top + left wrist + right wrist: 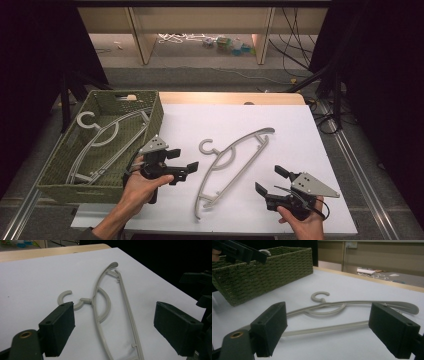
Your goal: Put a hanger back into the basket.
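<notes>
While my left gripper (181, 161) hovered, jaws released, I eyed the hanger (100, 315).
Right gripper (268, 181) released too; next, closing on its hook just ahead.

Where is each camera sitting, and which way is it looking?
High view: above the person's side, looking forward and down at the white table; both forearms, the left gripper and right gripper show.
Left gripper view: rides the left gripper, facing the hanger on the table; its jaws stand open.
Right gripper view: rides the right gripper, facing the green basket.
All share that hanger.
</notes>
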`<state>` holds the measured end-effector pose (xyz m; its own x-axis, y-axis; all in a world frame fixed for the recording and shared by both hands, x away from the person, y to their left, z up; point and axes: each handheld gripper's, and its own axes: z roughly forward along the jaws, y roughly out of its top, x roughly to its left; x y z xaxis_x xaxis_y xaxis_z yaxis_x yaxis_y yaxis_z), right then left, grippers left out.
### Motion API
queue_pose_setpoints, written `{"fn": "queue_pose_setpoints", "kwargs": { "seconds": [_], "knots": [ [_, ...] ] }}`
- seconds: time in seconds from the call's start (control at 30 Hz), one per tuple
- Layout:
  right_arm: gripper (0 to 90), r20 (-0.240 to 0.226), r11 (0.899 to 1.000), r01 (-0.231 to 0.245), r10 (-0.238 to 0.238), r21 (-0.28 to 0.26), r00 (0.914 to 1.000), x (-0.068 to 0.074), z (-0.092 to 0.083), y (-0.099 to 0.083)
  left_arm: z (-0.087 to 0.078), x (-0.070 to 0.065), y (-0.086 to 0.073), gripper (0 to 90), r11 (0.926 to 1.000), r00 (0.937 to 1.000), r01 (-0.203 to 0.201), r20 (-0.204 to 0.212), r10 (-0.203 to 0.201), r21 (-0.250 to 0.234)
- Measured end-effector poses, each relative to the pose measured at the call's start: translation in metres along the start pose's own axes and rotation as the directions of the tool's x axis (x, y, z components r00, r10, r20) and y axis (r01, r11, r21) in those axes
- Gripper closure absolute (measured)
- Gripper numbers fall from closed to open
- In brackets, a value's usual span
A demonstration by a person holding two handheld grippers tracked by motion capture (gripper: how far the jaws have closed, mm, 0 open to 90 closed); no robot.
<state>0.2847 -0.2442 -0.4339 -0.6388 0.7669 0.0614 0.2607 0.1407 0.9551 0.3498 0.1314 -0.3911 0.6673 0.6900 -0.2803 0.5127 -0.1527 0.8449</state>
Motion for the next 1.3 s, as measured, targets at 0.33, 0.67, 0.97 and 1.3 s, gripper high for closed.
{"fn": "queue_pose_setpoints", "kwargs": {
  "seconds": [0.33, 0.67, 0.97, 1.3],
  "knots": [
    [16.0, 0.0, 1.0, 0.002, -0.002, -0.003, 1.0, 0.0, 0.0, 0.0, 0.013, -0.004, 0.006, 17.6, 0.9982, 0.9991, -0.037, 0.02, 0.037, 0.047],
    [16.0, -0.01, 1.0, -0.003, 0.003, -0.005, 0.9999, 0.001, 0.002, 0.0, 0.043, -0.004, 0.017, 20.8, 0.961, 0.9886, -0.15, 0.029, 0.148, 0.232],
    [16.0, -0.014, 1.0, -0.005, 0.005, -0.019, 0.9999, 0.001, 0.003, 0.0, 0.071, 0.004, 0.018, 23.8, 0.9186, 0.9828, -0.181, 0.028, 0.182, 0.351],
    [16.1, -0.014, 1.0, 0.011, -0.011, 0.0, 0.9998, 0.0, 0.001, 0.001, 0.106, 0.006, 0.009, 29.4, 0.8287, 0.9665, -0.239, 0.042, 0.253, 0.506]
  ]
}}
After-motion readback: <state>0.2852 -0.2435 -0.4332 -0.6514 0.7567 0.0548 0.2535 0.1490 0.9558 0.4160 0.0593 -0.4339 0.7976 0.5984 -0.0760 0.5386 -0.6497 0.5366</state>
